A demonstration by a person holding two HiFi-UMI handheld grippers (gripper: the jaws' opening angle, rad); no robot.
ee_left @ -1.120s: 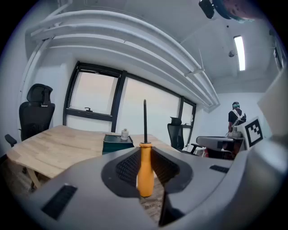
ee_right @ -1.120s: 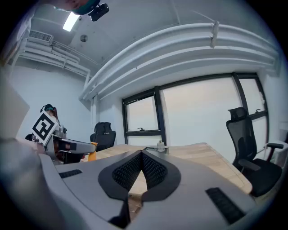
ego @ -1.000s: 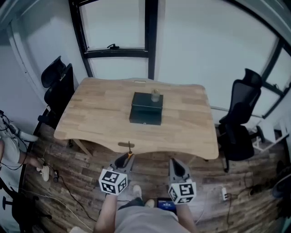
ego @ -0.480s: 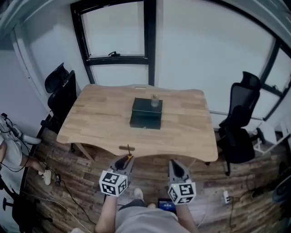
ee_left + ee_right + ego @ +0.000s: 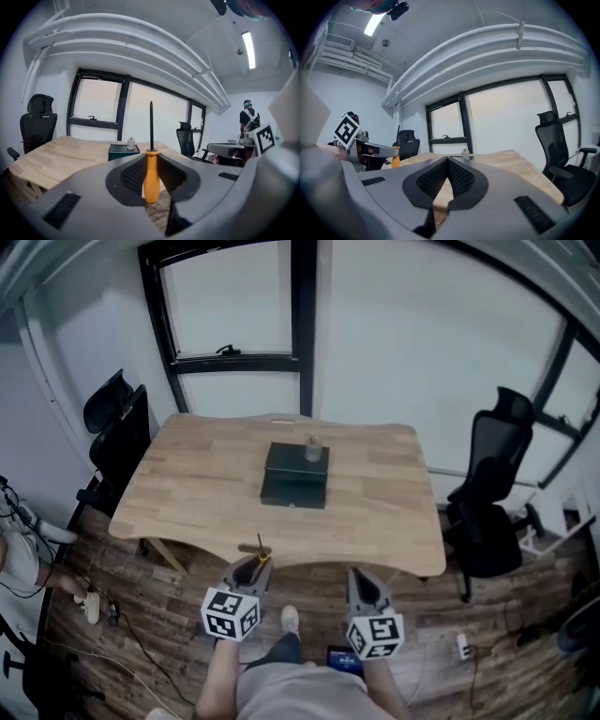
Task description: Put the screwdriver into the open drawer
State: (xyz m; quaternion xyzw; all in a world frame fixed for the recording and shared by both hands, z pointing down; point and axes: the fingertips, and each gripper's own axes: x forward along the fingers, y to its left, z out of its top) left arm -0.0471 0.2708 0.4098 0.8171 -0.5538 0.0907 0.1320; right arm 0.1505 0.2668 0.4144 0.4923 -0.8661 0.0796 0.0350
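Gripping screwdriver (image 5: 151, 180) by its orange handle in left gripper (image 5: 151, 164), shaft upright, just short of table's (image 5: 206, 484) near edge. Holding right gripper (image 5: 448, 161) fully closed on nothing, beside the left. Seeing dark drawer box (image 5: 295, 476) mid-table with small bottle (image 5: 314, 448) on top, well apart from screwdriver. Can't tell whether drawer is open.

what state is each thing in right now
screwdriver: upright, orange handle clamped in the left jaws
left gripper: shut on the screwdriver
right gripper: jaws together, empty
drawer box: on the table, drawer state unclear from here
small bottle: upright on the box
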